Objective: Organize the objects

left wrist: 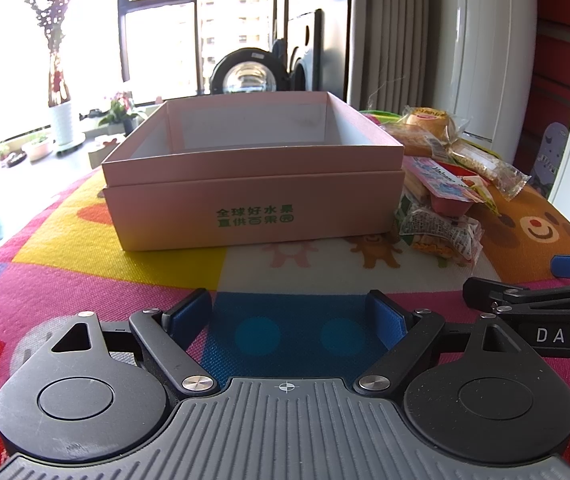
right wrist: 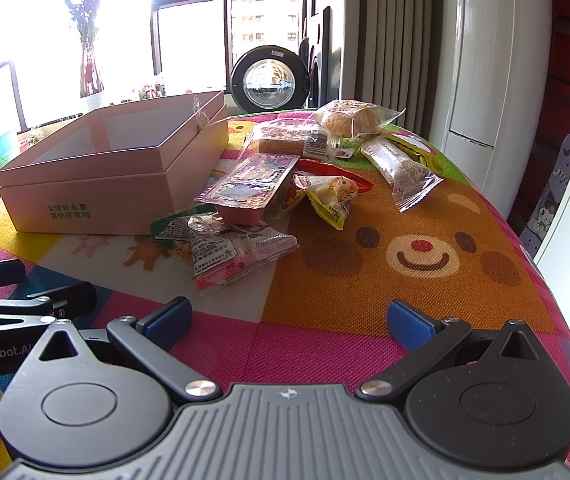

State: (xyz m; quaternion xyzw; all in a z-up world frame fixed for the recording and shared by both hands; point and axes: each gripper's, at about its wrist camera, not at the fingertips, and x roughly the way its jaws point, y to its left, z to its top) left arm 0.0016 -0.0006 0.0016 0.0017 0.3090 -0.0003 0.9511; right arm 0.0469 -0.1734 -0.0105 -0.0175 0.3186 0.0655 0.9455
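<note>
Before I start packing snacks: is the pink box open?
Open. The pink box has no lid on top, and its bare inside walls show; the snacks lie beside it.

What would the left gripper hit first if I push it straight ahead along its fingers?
Most likely the near wall of the pink box. The open left gripper points squarely at it, with only bare mat between. The snack pile sits off to the right of that line.

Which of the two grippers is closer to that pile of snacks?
The right gripper, probably. It is open and faces the snack pile just ahead of it. The left gripper, also open, faces the pink box, with the snacks off to its right.
</note>
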